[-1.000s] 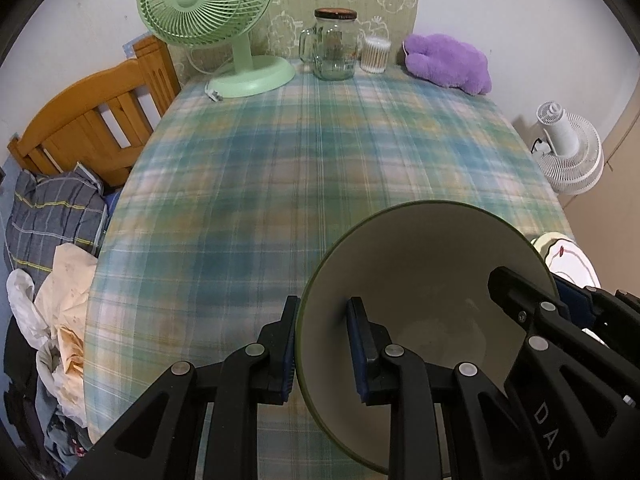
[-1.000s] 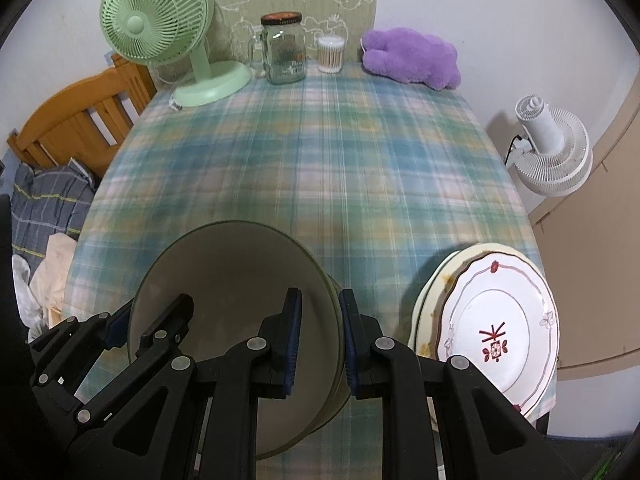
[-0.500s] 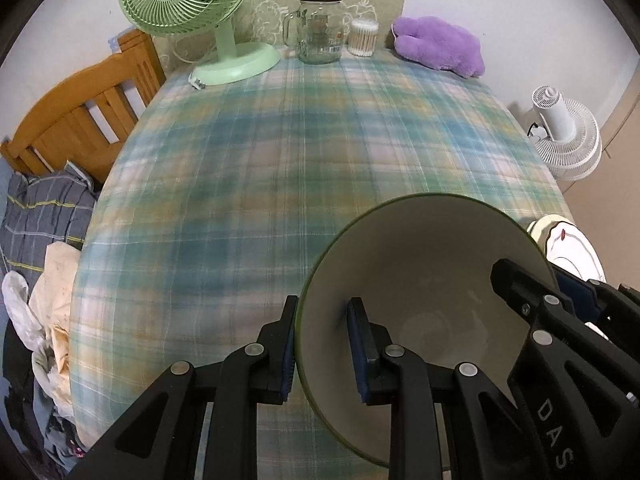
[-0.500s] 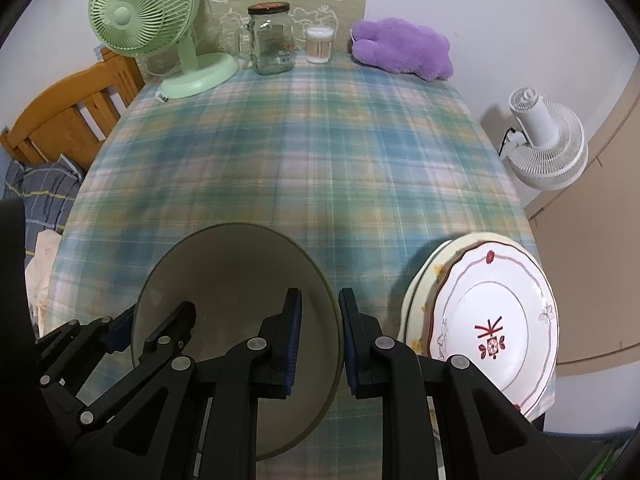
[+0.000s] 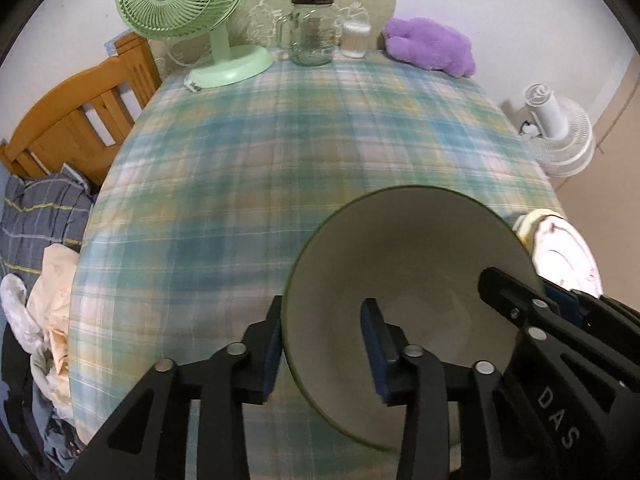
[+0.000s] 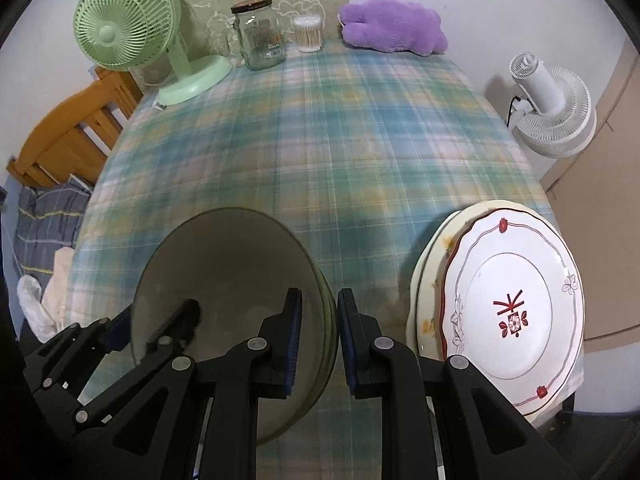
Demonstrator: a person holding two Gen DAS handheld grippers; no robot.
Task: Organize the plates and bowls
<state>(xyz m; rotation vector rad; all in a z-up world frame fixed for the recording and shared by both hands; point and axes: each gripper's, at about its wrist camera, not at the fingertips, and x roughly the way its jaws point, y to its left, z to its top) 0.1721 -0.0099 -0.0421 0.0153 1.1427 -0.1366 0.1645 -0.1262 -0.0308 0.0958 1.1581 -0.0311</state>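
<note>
Both grippers straddle the rim of one bowl (image 5: 408,280) near the table's (image 5: 280,152) front edge. The left gripper (image 5: 326,344) is opening — the rim sits between its pads, the outer pad at the wall and the inner pad (image 5: 372,344) standing clear inside the bowl. The right gripper (image 6: 318,340) is clamped on the opposite rim. Just right of the bowl lies a stack of plates (image 6: 512,312), the top one white with a red pattern.
</note>
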